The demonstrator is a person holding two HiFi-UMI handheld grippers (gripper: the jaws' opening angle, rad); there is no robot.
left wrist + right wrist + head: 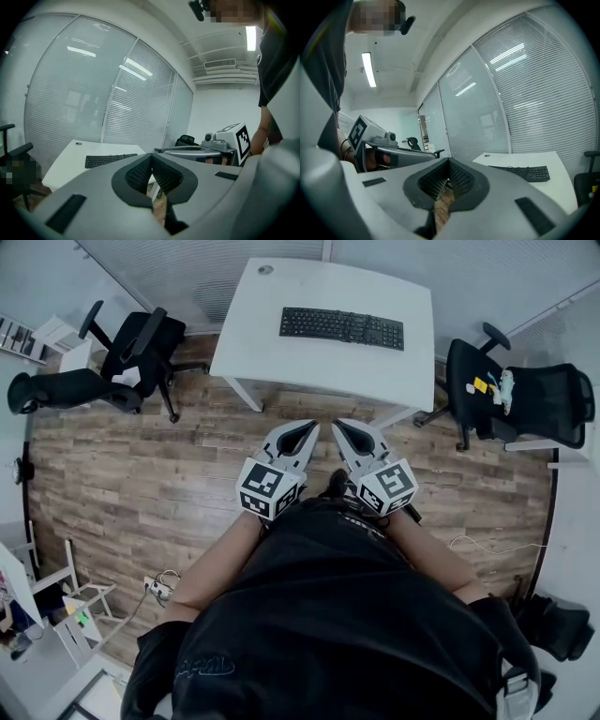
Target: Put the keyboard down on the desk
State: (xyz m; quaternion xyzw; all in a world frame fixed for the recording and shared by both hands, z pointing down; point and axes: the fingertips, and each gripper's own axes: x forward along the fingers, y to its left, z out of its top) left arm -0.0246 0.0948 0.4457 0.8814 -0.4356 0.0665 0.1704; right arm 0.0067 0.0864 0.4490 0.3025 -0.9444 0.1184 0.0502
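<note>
Standing back from the desk (281, 357), I look down on wood plank floor (141, 474), with two black office chairs (141, 348) parked off the desk's left edge. My left claw (309, 427) is held close in front of my body, over the floor and well short of the desk's near edge. Its own view shows the ribbed pads (140, 173) meeting at the tips, jaws (151, 155) together with nothing between them.

Past it, the black keyboard (342, 328) lies flat on the white desk top, its long side running along the desk, nearer the right edge than the left and apart from both claws. A small round port (266, 269) sits in the far left corner.

My right claw (339, 427) is just beside the left one, tips pointing at the desk. Its jaws (449, 161) are closed too and hold nothing; the keyboard (525, 172) shows beyond them on the desk. Another black chair (525, 399) stands off the desk's right edge.
</note>
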